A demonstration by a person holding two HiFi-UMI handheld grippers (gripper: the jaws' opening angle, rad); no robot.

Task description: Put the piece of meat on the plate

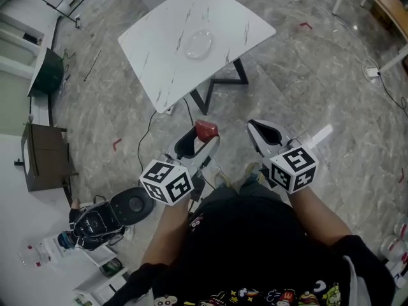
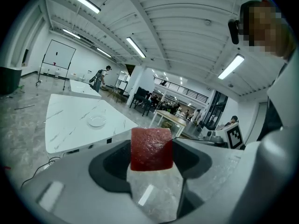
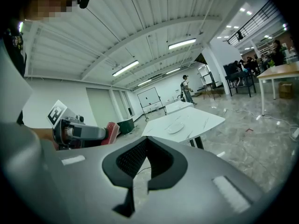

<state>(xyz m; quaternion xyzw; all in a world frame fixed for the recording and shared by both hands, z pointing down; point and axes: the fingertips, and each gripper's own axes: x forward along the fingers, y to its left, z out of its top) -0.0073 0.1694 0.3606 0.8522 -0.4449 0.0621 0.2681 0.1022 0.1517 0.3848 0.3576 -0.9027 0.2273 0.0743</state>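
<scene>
A red slab of meat (image 2: 150, 149) sits clamped between the jaws of my left gripper (image 1: 201, 134), held in the air well short of the table; the meat (image 1: 206, 130) shows red at the jaw tips in the head view. The clear glass plate (image 1: 199, 44) lies near the middle of the white marble table (image 1: 159, 62), far ahead of both grippers. In the left gripper view the plate (image 2: 97, 121) is small on the tabletop. My right gripper (image 1: 262, 131) is held beside the left one, shut with nothing in it. The plate (image 3: 175, 127) also shows in the right gripper view.
The table stands on a black frame (image 1: 220, 81) over a grey marbled floor. A dark cabinet (image 1: 44, 158) and a black machine (image 1: 111, 215) lie at the left. A cable (image 1: 150, 129) runs across the floor. More tables (image 2: 170, 118) and people stand far off.
</scene>
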